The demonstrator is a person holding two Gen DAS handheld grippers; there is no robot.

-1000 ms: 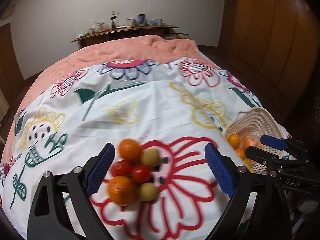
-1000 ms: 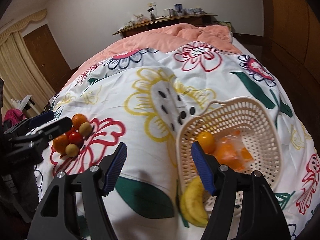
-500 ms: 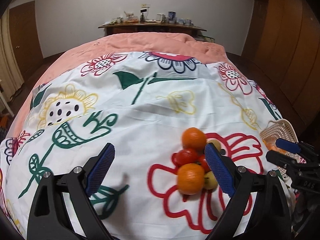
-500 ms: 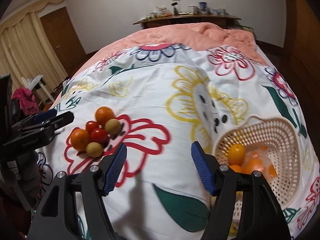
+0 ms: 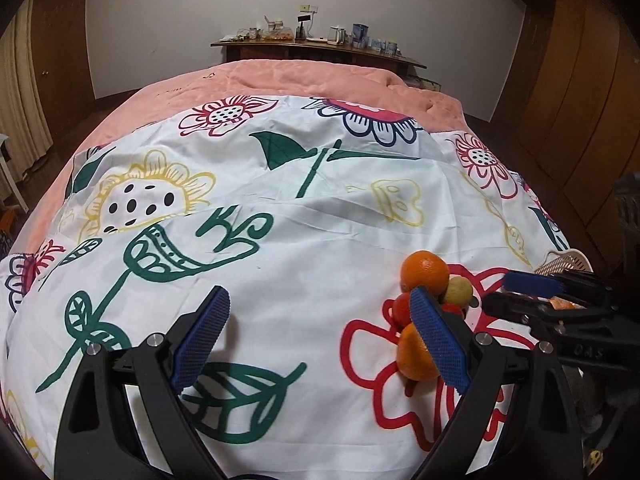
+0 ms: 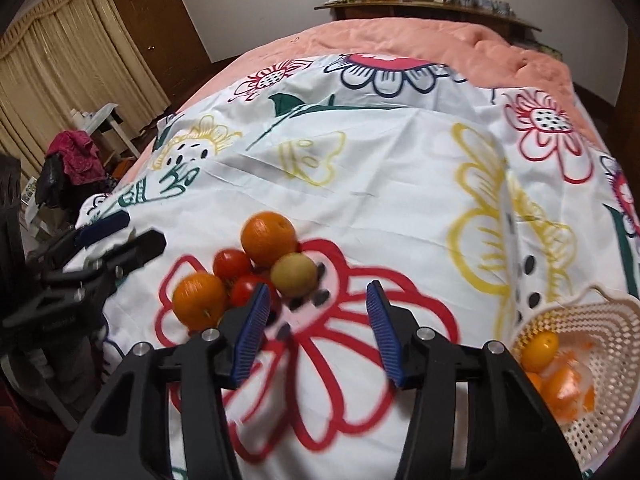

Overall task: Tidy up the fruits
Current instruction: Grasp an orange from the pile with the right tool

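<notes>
The blue ribbed fingers point(image 6: 252, 334) of the right gripper point(image 6: 318, 334) have just been closing and now stand partly apart with only bedsheet between them, hovering just near of the fruit pile. The left gripper point(image 5: 320, 340) has its blue pads spread wide over bare sheet, nothing between them; its right finger sits in front of the pile in its own view.

The pile rests on a big red flower printed on the white floral bedsheet point(image 6: 380, 184): a near orange point(image 6: 199, 300), two red tomatoes point(image 6: 232, 264) behind it, a yellow-green round fruit point(image 6: 294, 274) to their right, and a second orange point(image 6: 267, 237) at the far side, all touching one another.

Well apart to the right, at the sheet's edge, lies a cream perforated plastic basket point(image 6: 600, 380) holding a small orange fruit point(image 6: 540, 346) and more orange pieces in clear wrapping.

Farther off, a salmon-pink blanket point(image 5: 280, 80) covers the bed, and a dark wooden shelf point(image 5: 312, 46) crowded with small items stands against the far white wall.
</notes>
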